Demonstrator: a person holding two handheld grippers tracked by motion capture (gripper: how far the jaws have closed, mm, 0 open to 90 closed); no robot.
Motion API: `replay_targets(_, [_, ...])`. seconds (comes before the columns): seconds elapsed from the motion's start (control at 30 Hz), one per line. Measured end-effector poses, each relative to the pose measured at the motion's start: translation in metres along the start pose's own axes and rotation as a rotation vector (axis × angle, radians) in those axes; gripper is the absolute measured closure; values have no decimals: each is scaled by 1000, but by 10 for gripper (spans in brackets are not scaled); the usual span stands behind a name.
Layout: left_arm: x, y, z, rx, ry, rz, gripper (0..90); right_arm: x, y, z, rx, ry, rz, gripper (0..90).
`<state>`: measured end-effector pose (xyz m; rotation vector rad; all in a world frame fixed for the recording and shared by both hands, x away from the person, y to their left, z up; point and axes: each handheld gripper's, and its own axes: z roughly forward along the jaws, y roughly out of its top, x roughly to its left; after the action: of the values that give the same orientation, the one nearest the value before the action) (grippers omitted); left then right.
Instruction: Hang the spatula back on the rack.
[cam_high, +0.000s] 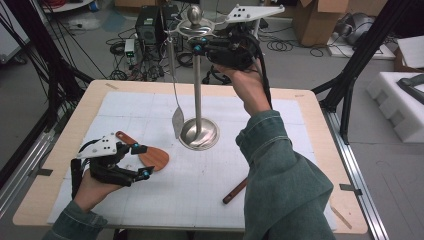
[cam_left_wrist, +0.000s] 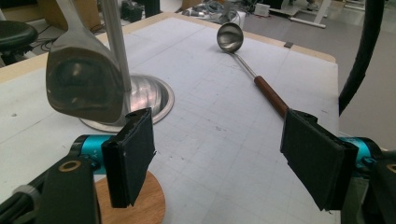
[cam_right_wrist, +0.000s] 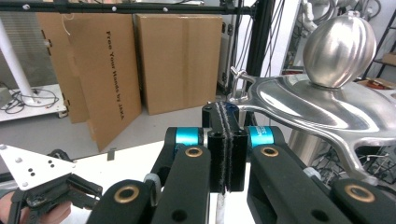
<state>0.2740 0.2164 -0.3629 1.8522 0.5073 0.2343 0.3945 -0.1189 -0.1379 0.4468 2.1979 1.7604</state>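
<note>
The metal spatula (cam_high: 175, 85) hangs from the stand's (cam_high: 198, 131) top hook at about eleven o'clock of the base: stiff, light, slippery steel, best pinched high on its thin handle. The right gripper (cam_high: 199, 46) is clamped shut on that handle's top. The left gripper (cam_high: 141, 160) rests wide open over the wooden spatula (cam_high: 150, 154), holding nothing.

Grey floor (cam_high: 310, 75), cardboard boxes (cam_right_wrist: 180, 60), tangled cables (cam_high: 122, 47).
</note>
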Motion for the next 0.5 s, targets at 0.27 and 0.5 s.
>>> replay_targets(0.27, [-1, 0, -1, 0, 1, 0, 265, 2, 1, 6, -3, -6, 0, 900])
replay_targets(0.5, [0, -1, -2, 0, 3, 0, 265, 3, -2, 0, -14, 6, 2, 899])
